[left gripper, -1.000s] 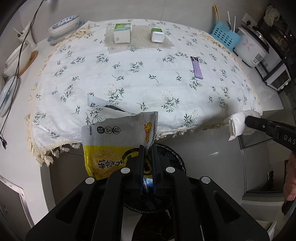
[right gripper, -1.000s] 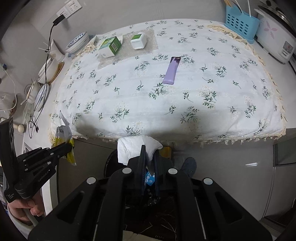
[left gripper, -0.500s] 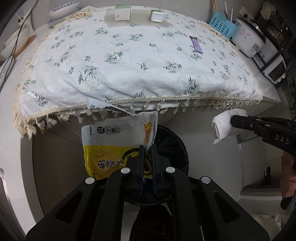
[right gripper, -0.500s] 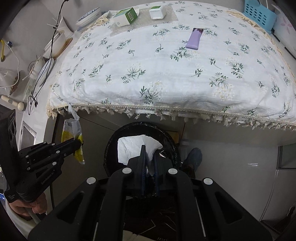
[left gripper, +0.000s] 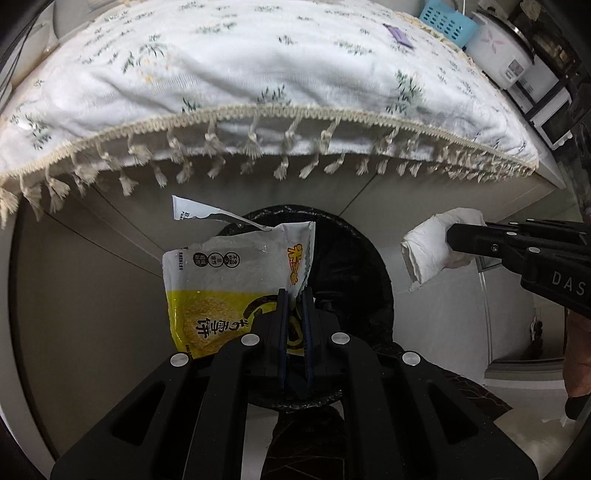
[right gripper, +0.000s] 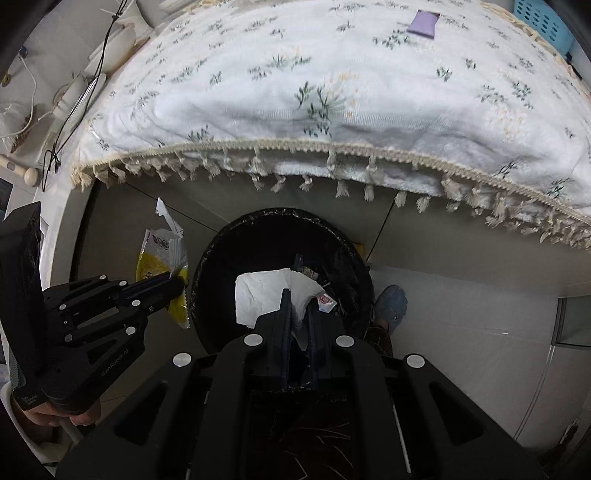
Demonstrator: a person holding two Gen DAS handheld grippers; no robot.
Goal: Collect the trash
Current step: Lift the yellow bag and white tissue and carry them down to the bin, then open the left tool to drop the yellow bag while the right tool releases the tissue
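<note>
My left gripper (left gripper: 294, 295) is shut on a torn yellow and white snack wrapper (left gripper: 229, 280) and holds it at the left rim of the black trash bin (left gripper: 354, 266). It also shows in the right wrist view (right gripper: 176, 281) with the wrapper (right gripper: 159, 258). My right gripper (right gripper: 297, 299) is shut on a crumpled white tissue (right gripper: 266, 295) over the open bin (right gripper: 221, 251), which holds some trash. In the left wrist view the right gripper (left gripper: 452, 236) holds the tissue (left gripper: 428, 254) to the right of the bin.
The table with a floral fringed cloth (left gripper: 258, 66) overhangs above the bin. A purple packet (right gripper: 423, 22) lies on the cloth far back. A blue basket (left gripper: 447, 22) and a rice cooker (left gripper: 506, 48) stand at the right. A shoe (right gripper: 391, 302) is beside the bin.
Both grippers have dropped below the table edge toward the bin, carrying the wrapper and the tissue. The bin now fills more of both views.
</note>
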